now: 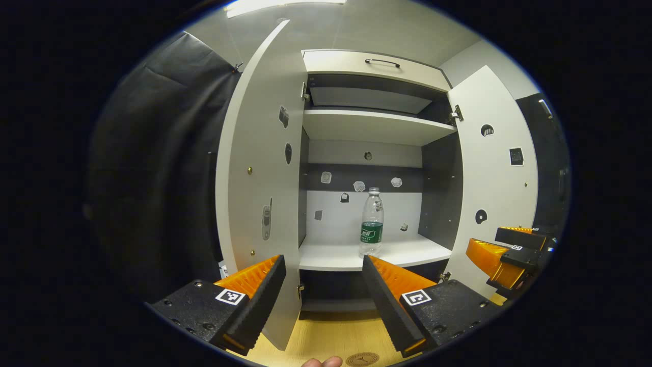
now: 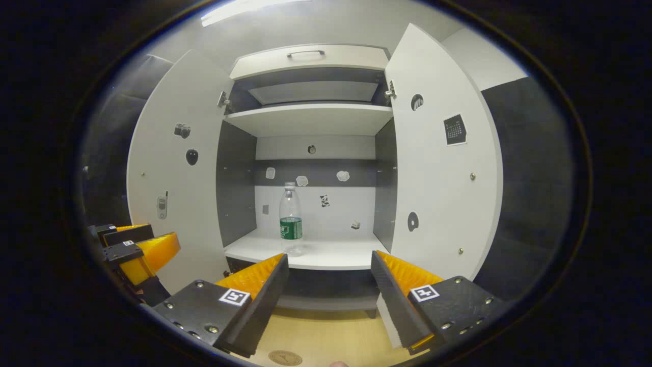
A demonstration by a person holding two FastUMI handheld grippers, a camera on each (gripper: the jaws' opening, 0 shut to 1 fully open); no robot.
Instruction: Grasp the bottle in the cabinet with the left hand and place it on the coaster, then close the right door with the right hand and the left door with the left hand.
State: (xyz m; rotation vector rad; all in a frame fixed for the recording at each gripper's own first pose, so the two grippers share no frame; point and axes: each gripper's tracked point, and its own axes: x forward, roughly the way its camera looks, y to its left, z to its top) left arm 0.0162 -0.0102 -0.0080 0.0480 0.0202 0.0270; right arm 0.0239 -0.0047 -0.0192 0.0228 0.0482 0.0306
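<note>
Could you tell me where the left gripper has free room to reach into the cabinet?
The shelf is bare on both sides of the bottle, and both doors stand open. The left gripper is open, short of the shelf edge.

white cabinet shelf [image 1: 407,254] with upright bottle [image 1: 372,222]; round coaster [image 1: 362,359] on the wooden surface [image 1: 326,331] below

No text can be read. The clear plastic bottle [image 1: 372,222] [image 2: 291,219] carries a green label with white print too small to make out. The black square calendar-like sticker [image 2: 455,129] on the white right door [image 2: 443,168] shows an illegible grid.
</note>
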